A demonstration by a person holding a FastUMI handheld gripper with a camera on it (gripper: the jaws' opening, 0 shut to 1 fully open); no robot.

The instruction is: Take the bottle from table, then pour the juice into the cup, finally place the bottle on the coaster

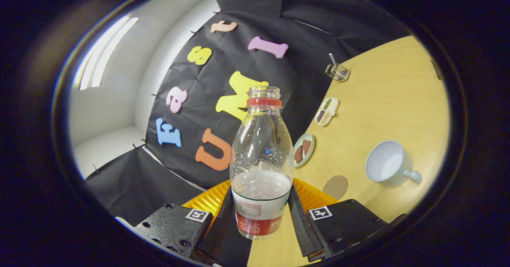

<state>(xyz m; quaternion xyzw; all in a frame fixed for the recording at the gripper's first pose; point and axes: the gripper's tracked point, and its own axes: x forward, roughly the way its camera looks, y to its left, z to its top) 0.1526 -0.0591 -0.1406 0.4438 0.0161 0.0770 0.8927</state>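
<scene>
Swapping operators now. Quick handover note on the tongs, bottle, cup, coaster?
Tongs: shut on the clear plastic bottle with the red neck ring, gripping its lower labelled part; the view is tilted and the bottle seems lifted off the wooden table.
Bottle: cap off, whitish juice in the lower part.
White cup with a handle: beyond the tongs on the table, looks empty.
Round brown coaster: on the table between tongs and cup, bare.
Done: bottle picked up.
Left: pour into the cup, set the bottle on the coaster.

Pale wood table, white walls, bright window
</scene>
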